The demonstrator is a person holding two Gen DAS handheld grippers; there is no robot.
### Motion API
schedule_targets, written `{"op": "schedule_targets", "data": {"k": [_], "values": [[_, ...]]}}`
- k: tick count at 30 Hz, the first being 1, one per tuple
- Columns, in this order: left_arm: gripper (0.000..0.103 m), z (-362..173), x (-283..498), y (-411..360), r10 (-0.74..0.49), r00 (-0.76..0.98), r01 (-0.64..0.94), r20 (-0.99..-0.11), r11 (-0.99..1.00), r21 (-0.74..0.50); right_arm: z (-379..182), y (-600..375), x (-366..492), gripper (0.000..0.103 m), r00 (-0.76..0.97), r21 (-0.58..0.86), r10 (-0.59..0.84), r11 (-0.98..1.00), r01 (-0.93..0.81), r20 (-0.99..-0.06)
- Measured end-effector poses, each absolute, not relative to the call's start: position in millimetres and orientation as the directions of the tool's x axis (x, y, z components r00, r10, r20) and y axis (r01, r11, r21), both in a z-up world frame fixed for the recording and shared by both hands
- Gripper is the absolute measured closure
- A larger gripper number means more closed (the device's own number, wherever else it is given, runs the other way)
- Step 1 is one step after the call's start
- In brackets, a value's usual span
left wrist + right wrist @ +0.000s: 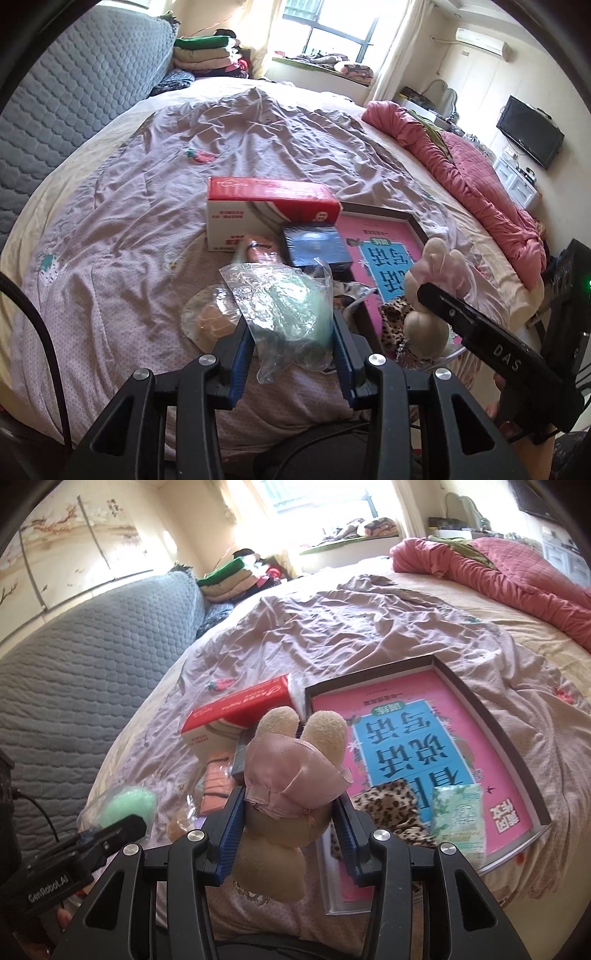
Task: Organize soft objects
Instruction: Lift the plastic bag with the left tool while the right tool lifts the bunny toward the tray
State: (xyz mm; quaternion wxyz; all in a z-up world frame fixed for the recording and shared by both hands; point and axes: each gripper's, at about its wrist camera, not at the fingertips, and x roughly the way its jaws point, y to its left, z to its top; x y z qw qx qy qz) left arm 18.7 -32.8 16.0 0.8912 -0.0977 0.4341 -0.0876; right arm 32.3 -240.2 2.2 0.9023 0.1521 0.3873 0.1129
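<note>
Plush rabbit (286, 794) between right gripper (288, 827) jaws

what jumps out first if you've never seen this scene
A beige plush rabbit in a pink bonnet fills the right gripper, just before a shallow box holding a pink book. The left gripper straddles a green soft thing in crinkly clear plastic, near a red-and-white carton.

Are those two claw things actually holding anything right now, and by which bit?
Left gripper: crinkly clear plastic bag with green sponge, by the bag's lower half. Right gripper: beige plush bunny in pink bonnet, by its head.
</note>
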Motion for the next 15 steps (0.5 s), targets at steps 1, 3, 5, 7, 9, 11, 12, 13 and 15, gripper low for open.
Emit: {"op": "schedule_targets", "data": {"k": [1, 3, 5, 7, 9, 11, 12, 13, 15], "values": [[0.063, 16.4, 18.5, -35.1, -0.243, 0.606, 0.076, -0.757, 0.966, -0.248, 3.4, -243.1, 31.8, 0.055, 0.678, 0.365, 0.320, 0.928, -0.082, -0.662], [0.063, 17.8, 17.8, -40.4, -0.247, 0.605, 0.088, -0.757, 0.966, -0.245, 6.4, -248.8, 30.5, 0.055, 0.686, 0.367, 0.315, 0.927, -0.075, -0.656], [0.063, 19.0, 16.6, -46.3, -0.246, 0.602, 0.099, -0.759, 0.967, -0.235, 8.6, -253.3, 29.1, 0.055, 0.693, 0.371, 0.312, 0.926, -0.069, -0.650], [0.063, 20.3, 15.8, -50.6, -0.246, 0.604, 0.107, -0.758, 0.968, -0.229, 10.6, -258.8, 28.7, 0.055, 0.698, 0.377, 0.310, 0.924, -0.062, -0.645], [0.063, 22.0, 15.1, -55.2, -0.246, 0.602, 0.114, -0.759, 0.968, -0.224, 12.6, -264.5, 27.7, 0.055, 0.704, 0.381, 0.305, 0.923, -0.052, -0.642], [0.063, 24.1, 13.8, -58.4, -0.248, 0.605, 0.120, -0.757, 0.968, -0.221, 14.5, -269.8, 27.3, 0.055, 0.709, 0.388, 0.303, 0.921, -0.045, -0.637], [0.063, 25.2, 13.1, -60.7, -0.248, 0.605, 0.125, -0.757, 0.968, -0.218, 15.7, -272.2, 26.9, 0.055, 0.712, 0.389, 0.301, 0.920, -0.043, -0.634], [0.063, 26.8, 12.4, -63.1, -0.248, 0.606, 0.129, -0.756, 0.968, -0.214, 17.2, -274.7, 26.5, 0.055, 0.715, 0.390, 0.299, 0.920, -0.040, -0.632], [0.063, 29.2, 11.9, -66.8, -0.261, 0.602, 0.141, -0.755, 0.965, -0.222, 20.6, -279.0, 24.9, 0.055, 0.725, 0.387, 0.291, 0.921, -0.036, -0.625]]}}
